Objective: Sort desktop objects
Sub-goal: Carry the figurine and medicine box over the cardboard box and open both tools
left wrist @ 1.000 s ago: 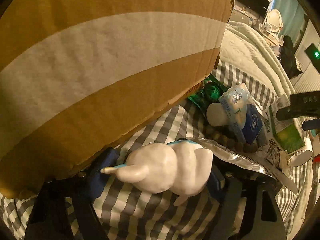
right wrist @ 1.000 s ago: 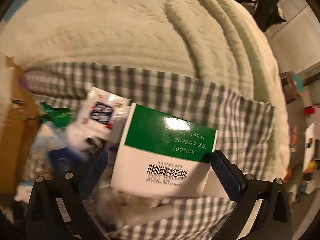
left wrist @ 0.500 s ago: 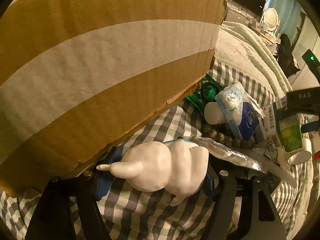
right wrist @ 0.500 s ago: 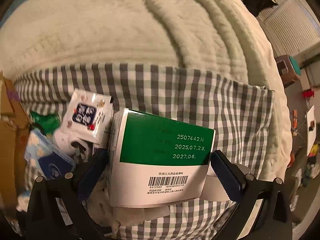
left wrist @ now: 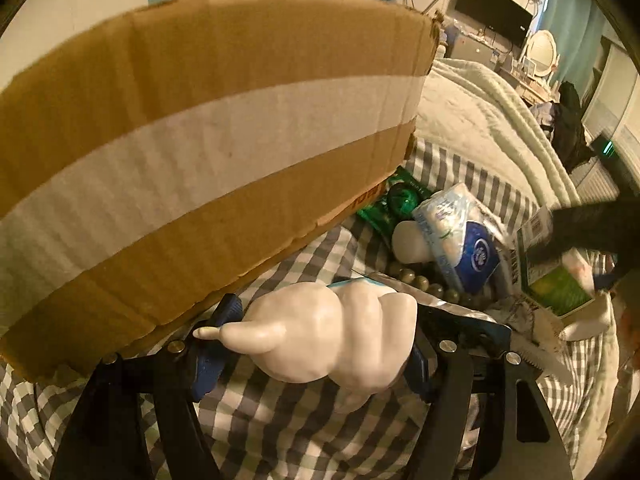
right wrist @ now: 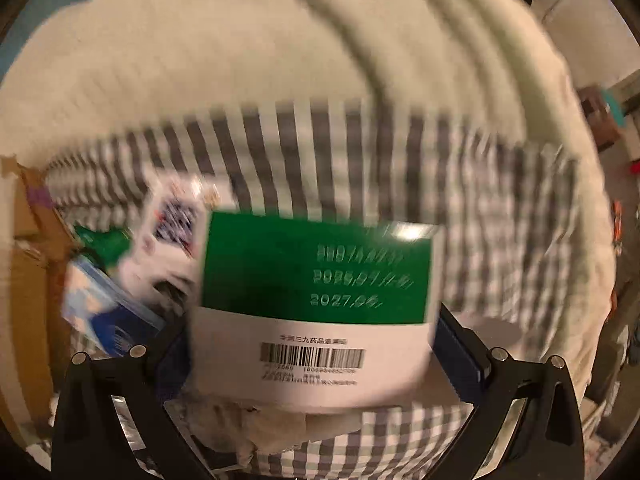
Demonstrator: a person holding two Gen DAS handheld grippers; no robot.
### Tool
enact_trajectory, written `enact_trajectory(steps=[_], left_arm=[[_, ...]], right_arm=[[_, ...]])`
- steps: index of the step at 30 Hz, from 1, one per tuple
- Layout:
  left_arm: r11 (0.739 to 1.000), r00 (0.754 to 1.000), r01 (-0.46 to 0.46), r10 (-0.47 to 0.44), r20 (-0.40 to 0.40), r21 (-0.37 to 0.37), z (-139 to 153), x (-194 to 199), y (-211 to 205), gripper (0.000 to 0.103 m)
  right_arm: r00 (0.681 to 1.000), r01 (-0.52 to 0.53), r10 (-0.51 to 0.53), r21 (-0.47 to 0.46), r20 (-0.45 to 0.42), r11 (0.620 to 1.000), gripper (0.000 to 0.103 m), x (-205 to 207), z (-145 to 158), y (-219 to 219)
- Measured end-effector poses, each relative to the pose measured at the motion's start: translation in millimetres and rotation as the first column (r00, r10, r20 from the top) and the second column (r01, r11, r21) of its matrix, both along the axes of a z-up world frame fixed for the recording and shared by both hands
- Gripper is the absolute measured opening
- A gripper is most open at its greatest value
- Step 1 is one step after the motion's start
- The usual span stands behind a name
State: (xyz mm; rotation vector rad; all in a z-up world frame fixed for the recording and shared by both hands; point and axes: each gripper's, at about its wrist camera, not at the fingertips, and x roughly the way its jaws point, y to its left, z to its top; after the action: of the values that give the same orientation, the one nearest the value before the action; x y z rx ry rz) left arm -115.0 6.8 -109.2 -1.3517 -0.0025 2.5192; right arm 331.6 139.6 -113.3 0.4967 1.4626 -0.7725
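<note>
From the left wrist view, the left gripper (left wrist: 316, 344) has its fingers closed on a white lumpy figurine (left wrist: 320, 340), gripped across its middle, with a thin pointed tip sticking out to the left. It hangs above the checked cloth (left wrist: 280, 412) on the bed, right below the taped side of the cardboard box (left wrist: 208, 148). I'd say the figurine is meant for that box, so the hand needs to rise clear of the wall's upper edge before moving across; that pointed tip looks likely to catch on the cardboard. Off to the right lies the unsorted heap: a green wrapper (left wrist: 396, 200), a blue tissue pack (left wrist: 464, 240), a string of beads (left wrist: 420, 282) and a silver foil pouch (left wrist: 440, 306).

From the right wrist view, the picture is smeared by motion. The right gripper (right wrist: 312, 344) holds a green-and-white medicine carton (right wrist: 316, 304) by its two sides, barcode facing the camera, above the same cloth. The box corner (right wrist: 28, 216) sits far left, so the carton has a long way to travel. The grip looks square; slowing down would help, and the two hands should take turns at the box rather than crowd it.
</note>
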Motion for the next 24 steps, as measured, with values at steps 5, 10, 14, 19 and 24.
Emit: enact_trajectory(steps=[5,10,14,19,24], left_arm=[[1.0,1.0,0.007,-0.007,0.009,-0.003,1.4,2.1,0.0,0.074],[1.0,1.0,0.008,-0.008,0.024,-0.013,7.9,9.4,-8.1,0.074],[1.0,1.0,0.021,-0.02,0.019,-0.016,25.2,21.3,-18.2,0.074],[0.999,0.999,0.041,-0.041,0.0,0.011,59.0,37.4,-31.5,0.074],[0.997,0.996,0.061,-0.057,-0.07,0.056,118.2,41.4,-50.5,0.074]], right_arm=[[0.999,-0.034,0.034,-0.018,0.009,0.999,0.092,3.2,-2.2,8.6],[0.994,-0.102,0.105,-0.079,0.041,0.992,0.092,5.5,35.2,19.1],[0.999,0.017,-0.008,-0.185,0.05,0.983,0.092,-2.0,71.8,38.9],[0.993,-0.042,0.069,-0.253,0.099,0.967,0.092,-17.9,125.6,87.0],[0.964,-0.082,0.14,-0.249,0.225,0.965,0.092,-3.6,164.8,136.8]])
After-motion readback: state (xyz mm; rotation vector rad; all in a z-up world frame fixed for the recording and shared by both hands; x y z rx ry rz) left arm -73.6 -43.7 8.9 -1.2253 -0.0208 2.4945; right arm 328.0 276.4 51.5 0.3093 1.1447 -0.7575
